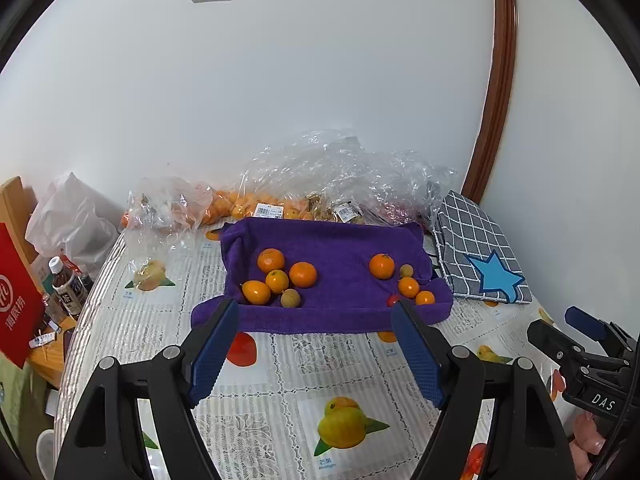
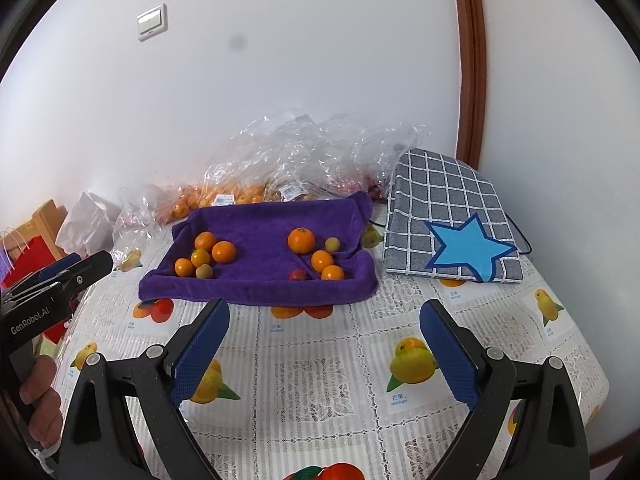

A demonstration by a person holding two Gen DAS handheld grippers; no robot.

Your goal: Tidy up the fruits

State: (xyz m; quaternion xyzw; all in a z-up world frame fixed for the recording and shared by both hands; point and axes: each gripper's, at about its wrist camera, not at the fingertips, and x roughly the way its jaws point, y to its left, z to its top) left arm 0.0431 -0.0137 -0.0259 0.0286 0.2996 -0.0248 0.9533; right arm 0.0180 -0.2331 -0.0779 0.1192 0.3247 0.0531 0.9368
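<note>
A purple towel (image 1: 340,244) (image 2: 264,224) lies on the table with fruit in two groups. On its left are several oranges (image 1: 303,274) (image 2: 223,251) and a small tan fruit (image 1: 290,298) (image 2: 204,271). On its right lie more oranges (image 1: 381,266) (image 2: 301,240), a tan fruit (image 1: 406,270) (image 2: 332,245) and a small red fruit (image 1: 393,300) (image 2: 297,275). My left gripper (image 1: 316,312) stands open and empty at the towel's near edge. My right gripper (image 2: 325,314) hovers open and empty over the tablecloth, short of the towel.
Clear plastic bags of oranges (image 1: 240,204) (image 2: 224,196) are heaped at the wall behind the towel. A checked grey cloth with a blue star (image 1: 480,256) (image 2: 452,224) lies to the right. Bottles (image 1: 66,286) and a red bag (image 1: 16,300) stand beyond the table's left edge.
</note>
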